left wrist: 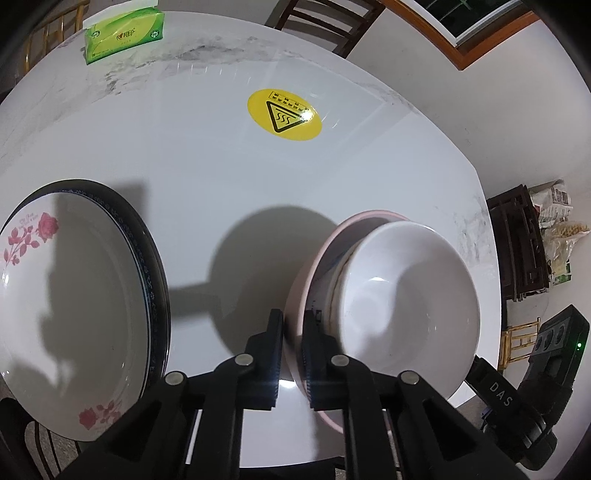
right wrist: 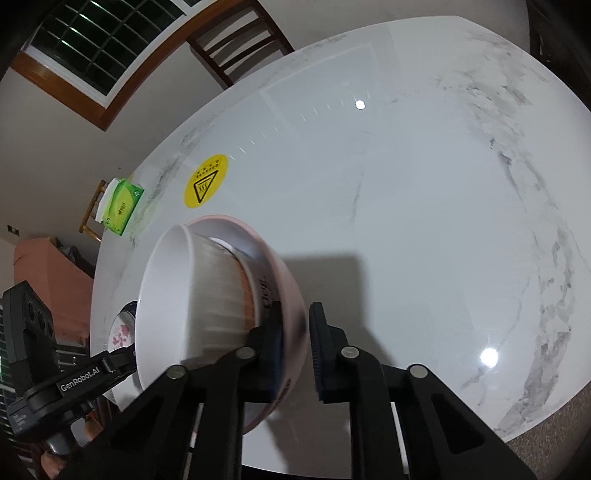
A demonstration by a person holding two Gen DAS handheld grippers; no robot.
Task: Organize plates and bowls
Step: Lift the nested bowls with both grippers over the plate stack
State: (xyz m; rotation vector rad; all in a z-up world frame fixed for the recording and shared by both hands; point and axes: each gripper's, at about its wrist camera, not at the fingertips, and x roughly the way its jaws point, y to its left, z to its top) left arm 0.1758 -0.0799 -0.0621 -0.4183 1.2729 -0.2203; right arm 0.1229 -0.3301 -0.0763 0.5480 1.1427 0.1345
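— Both grippers, left (left wrist: 293,354) and right (right wrist: 295,354), pinch opposite rims of the pink bowl (right wrist: 284,295), a white bowl (left wrist: 402,299) nested inside, above the table (right wrist: 406,192).

— Hidden?

— Rose plate (left wrist: 74,288) (mostly blocked rightward); lettering illegible.

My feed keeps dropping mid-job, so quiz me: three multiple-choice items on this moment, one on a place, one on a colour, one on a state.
1. Where does the white bowl sit?
A. Nested in the pink bowl
B. On the rose plate
C. Beside the tissue pack

2. What colour is the warning sticker?
A. Red
B. Yellow
C. Blue

3. How is the pink bowl held?
A. Free on the table
B. By one tool only
C. By both tools at its rim

Answers: 1 A, the pink rim rings the white bowl. 2 B, a yellow oval with a black triangle. 3 C, the left tool and right tool each straddle its wall.
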